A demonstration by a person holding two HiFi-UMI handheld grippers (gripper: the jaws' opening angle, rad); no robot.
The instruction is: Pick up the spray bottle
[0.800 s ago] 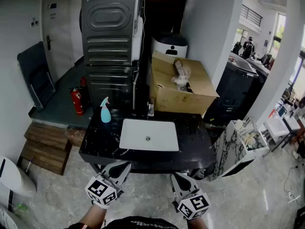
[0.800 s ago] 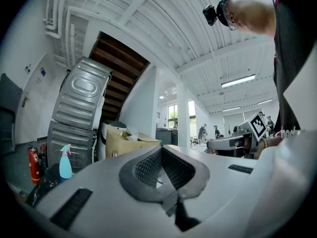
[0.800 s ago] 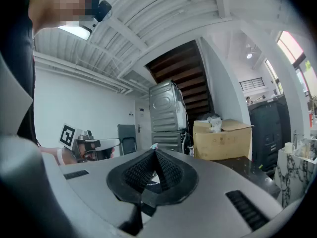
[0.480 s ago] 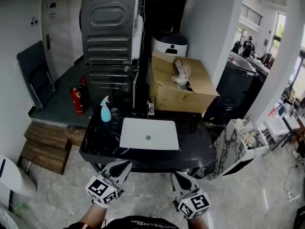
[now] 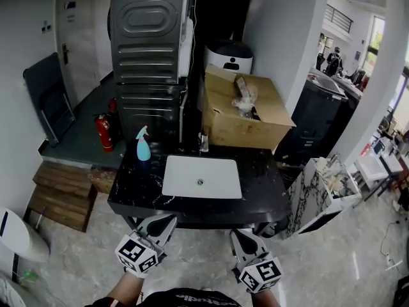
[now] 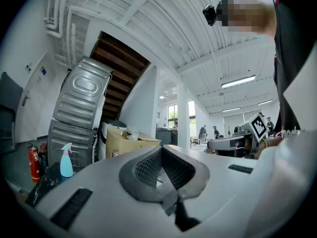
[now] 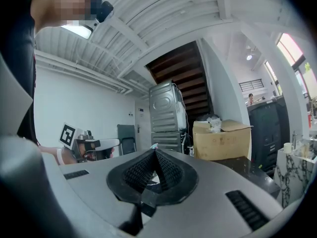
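The spray bottle [image 5: 143, 145] stands upright at the tabletop's [image 5: 262, 194] upper-left corner. The left tongs [image 5: 163, 224] and right tongs [image 5: 239, 236], closed and empty, hang at bottom centre, apparently before any reach.

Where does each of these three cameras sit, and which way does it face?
Head view: on the person's head, facing steeply down at the black counter, sink and spray bottle; the left gripper and right gripper show at the bottom.
Left gripper view: on the left gripper, facing along its shut jaws; the person's torso shows at right.
Right gripper view: on the right gripper, along its shut jaws; torso at left.
Shared: both gripper views see the cardboard box.
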